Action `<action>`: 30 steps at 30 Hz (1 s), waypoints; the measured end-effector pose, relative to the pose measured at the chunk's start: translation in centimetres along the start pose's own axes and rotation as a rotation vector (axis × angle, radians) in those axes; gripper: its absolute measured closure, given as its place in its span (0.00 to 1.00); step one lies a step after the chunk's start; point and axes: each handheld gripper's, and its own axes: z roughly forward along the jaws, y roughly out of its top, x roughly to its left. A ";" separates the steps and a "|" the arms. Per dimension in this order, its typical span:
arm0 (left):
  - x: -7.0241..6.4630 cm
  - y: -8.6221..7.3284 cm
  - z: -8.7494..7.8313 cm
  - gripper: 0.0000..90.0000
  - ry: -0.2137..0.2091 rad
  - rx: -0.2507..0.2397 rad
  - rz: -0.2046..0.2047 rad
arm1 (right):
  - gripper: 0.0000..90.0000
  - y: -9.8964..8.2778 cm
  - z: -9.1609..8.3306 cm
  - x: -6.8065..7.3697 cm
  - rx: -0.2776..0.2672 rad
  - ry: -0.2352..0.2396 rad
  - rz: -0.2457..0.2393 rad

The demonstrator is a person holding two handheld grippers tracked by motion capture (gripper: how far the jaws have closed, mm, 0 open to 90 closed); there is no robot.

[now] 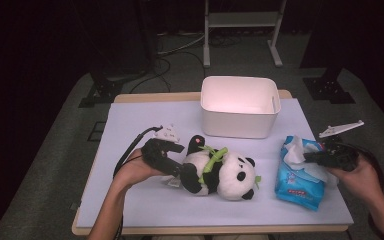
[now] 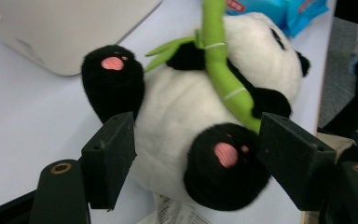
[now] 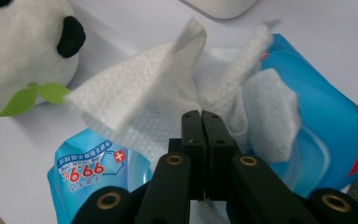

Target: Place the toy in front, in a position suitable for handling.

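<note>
A plush panda (image 1: pixel 220 172) (image 2: pixel 182 121) lies on its back mid-table, with a green bamboo stalk (image 2: pixel 223 70) across its chest. My left gripper (image 1: pixel 180 171) (image 2: pixel 196 135) stands open at the panda's lower body, a jaw on each side of the near black foot and neither pad pressing. At the right lies a blue pack of wet wipes (image 1: pixel 300 187) (image 3: pixel 98 163). A white wipe (image 1: pixel 295 150) (image 3: pixel 144 93) sticks up out of it. My right gripper (image 1: pixel 311 159) (image 3: pixel 200 115) is shut, its tips pinching the base of that wipe.
A white rectangular bin (image 1: pixel 240 117) (image 2: pixel 60 28) stands behind the panda at the back of the pale sheet (image 1: pixel 145 200) that covers the table. A paper tag (image 2: pixel 177 212) pokes out under the panda. The panda's head (image 3: pixel 18 56) lies just left of the pack.
</note>
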 end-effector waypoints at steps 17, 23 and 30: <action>0.2 -2.2 0.3 0.23 -0.012 -0.043 -0.026 | 0.99 1.8 -2.0 -0.2 -0.054 0.100 0.035; 0.2 -2.5 0.5 0.22 -0.014 -0.051 -0.023 | 0.99 2.6 -2.6 -0.1 -0.067 0.117 0.039; 0.1 -2.9 0.9 0.22 -0.027 -0.063 -0.013 | 0.99 4.2 -3.7 0.8 -0.106 0.147 0.023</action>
